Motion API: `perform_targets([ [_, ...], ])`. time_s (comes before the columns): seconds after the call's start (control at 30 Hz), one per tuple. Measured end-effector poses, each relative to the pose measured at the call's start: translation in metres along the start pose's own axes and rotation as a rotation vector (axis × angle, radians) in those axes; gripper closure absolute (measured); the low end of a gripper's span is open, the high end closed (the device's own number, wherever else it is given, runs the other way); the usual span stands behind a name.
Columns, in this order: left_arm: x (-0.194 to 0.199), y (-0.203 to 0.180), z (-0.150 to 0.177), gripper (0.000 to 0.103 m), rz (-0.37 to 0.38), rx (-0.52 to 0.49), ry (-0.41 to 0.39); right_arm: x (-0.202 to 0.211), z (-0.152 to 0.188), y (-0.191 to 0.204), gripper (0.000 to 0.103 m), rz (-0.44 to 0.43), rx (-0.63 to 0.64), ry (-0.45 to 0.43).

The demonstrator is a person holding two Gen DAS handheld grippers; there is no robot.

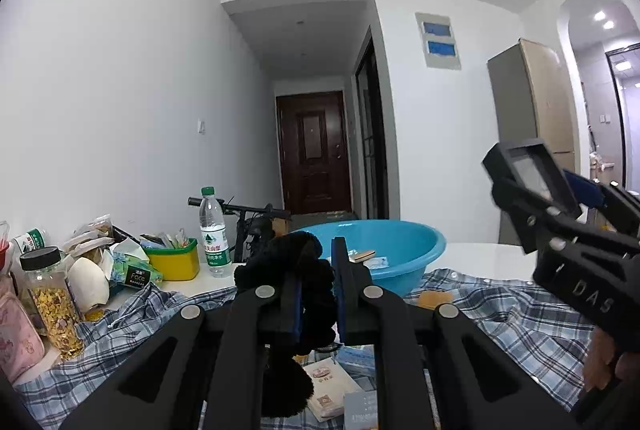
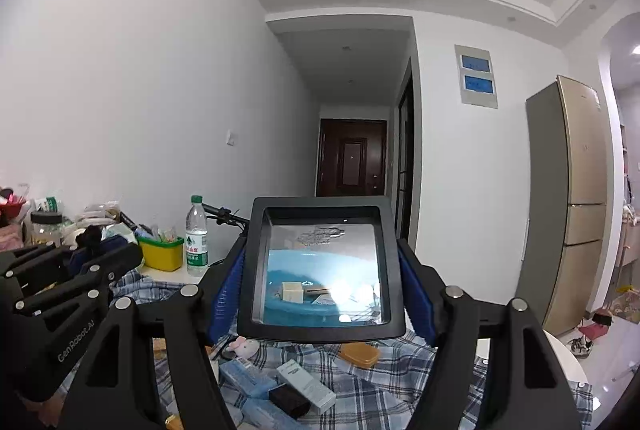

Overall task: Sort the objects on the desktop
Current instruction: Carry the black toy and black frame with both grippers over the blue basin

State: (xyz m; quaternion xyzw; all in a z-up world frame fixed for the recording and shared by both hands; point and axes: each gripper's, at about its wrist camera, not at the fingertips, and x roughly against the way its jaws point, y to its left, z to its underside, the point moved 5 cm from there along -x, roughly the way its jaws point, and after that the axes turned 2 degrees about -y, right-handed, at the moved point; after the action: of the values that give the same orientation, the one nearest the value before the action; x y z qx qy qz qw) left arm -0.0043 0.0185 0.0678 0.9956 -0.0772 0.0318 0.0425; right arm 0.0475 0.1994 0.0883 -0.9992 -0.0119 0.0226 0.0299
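**Left wrist view: both hand-held grippers lifted items above a cluttered surface**

Left wrist view showed a white surface (image 1: 480, 254) draped with a blue plaid shirt (image 1: 500, 314), on whose far edge a blue plastic basin (image 1: 400, 250) sat. The right wrist view showed the right hand-held gripper (image 2: 322, 294) grasping a black-framed rectangular mirror (image 2: 324, 270) between its blue pads, held upright above the shirt, its glass reflecting the basin. The left hand-held gripper (image 1: 316, 294) was clenched on a black fuzzy hair tie (image 1: 292, 270), raised in front of the basin. Left of the basin stood a clear water bottle (image 1: 214, 234), a yellow-and-green tub (image 1: 176, 260) stuffed with packets, and a jar of cereal (image 1: 52, 302). Small boxes (image 2: 304, 382) and an orange case (image 2: 360, 354) lay scattered on the shirt beneath the mirror.
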Motion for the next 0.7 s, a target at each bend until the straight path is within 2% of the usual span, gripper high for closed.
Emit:
perform_targets([
  [0.07, -0.011, 0.003, -0.003, 0.091, -0.018, 0.011, 0.037, -0.011, -0.003, -0.005, 0.035, 0.006, -0.018, 0.019],
  [0.27, -0.053, 0.014, -0.018, 0.091, 0.043, 0.085, 0.097, -0.047, -0.011, -0.022, 0.035, -0.027, -0.094, 0.087],
  [0.4, -0.087, 0.014, -0.039, 0.091, 0.067, 0.075, 0.082, -0.067, -0.025, -0.031, 0.035, 0.001, -0.075, 0.095],
  [0.47, -0.103, 0.014, -0.047, 0.091, 0.062, 0.073, 0.081, -0.08, -0.034, -0.035, 0.035, -0.005, -0.08, 0.093],
  [0.53, -0.122, 0.013, -0.055, 0.091, 0.087, 0.089, 0.082, -0.095, -0.044, -0.04, 0.035, -0.008, -0.087, 0.09],
  [0.7, -0.164, 0.014, -0.067, 0.091, 0.074, 0.109, 0.062, -0.14, -0.06, -0.049, 0.035, -0.002, -0.131, 0.084],
])
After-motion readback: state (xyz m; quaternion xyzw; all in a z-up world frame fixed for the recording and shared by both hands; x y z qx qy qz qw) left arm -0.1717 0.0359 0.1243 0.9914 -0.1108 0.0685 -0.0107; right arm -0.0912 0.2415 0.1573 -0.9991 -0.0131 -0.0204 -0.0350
